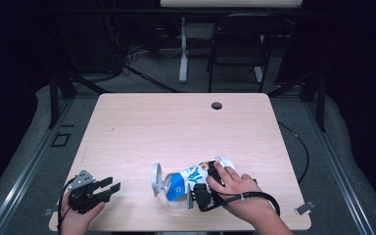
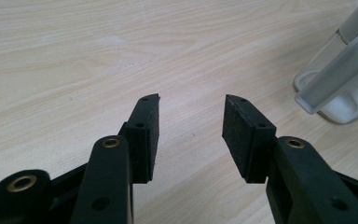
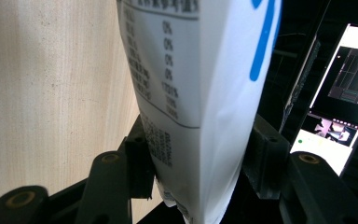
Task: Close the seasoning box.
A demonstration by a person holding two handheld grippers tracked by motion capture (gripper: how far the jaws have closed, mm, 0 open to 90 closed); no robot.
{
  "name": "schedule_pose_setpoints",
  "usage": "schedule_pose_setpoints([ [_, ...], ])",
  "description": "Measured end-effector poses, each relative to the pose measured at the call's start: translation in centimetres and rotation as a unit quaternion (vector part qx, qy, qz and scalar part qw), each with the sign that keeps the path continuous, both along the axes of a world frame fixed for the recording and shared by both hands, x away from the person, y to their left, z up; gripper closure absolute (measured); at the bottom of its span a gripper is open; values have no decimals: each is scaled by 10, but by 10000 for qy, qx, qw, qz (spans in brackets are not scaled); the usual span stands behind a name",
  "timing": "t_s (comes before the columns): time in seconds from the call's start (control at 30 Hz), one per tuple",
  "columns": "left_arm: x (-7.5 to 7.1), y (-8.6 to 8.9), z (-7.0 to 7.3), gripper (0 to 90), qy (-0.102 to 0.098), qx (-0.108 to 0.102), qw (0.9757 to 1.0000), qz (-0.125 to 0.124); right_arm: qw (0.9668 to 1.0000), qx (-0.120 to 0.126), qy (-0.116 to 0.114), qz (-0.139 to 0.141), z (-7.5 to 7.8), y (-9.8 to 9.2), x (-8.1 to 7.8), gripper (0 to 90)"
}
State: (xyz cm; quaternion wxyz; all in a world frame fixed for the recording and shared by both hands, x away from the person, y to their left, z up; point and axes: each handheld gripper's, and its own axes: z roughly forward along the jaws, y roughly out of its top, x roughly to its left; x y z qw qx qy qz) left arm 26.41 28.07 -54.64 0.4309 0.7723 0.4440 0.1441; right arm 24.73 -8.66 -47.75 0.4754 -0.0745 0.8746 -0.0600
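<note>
My right gripper [image 1: 206, 183] is clamped on the carton [image 1: 203, 172], which tilts with its long axis running toward the jar [image 1: 174, 188] at the table's [image 1: 176, 127] near edge. My left gripper [image 1: 108, 187], jaws apart and empty, rests left of the jar, so it is the nearer hand to steady it.

Tabletop [image 1: 176, 127]: pale wood-grain laminate, smooth, low sheen. Pouch [image 3: 200, 93]: white printed film, smooth and slightly glossy, creased. Container [image 2: 340, 79] near the tabletop's front edge: clear plastic, lid translucent and frosted. Left gripper [image 2: 191, 135]: matt black plastic with brass-coloured fittings; pads [image 2: 237, 135] rough and grainy.
</note>
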Motion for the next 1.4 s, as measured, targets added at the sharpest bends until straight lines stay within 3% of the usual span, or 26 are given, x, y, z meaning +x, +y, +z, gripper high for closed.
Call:
schedule_pose_setpoints([
  [0.6, -1, 0, 1, 566, -4, -15, 10000, 14, 9998, -187, -88, -3, 3, 1, -2, 524],
  [1.4, 0, 1, 0, 566, 29, 3, 10000, 23, 9998, -163, -45, 59, 2, 0, -1, 535],
])
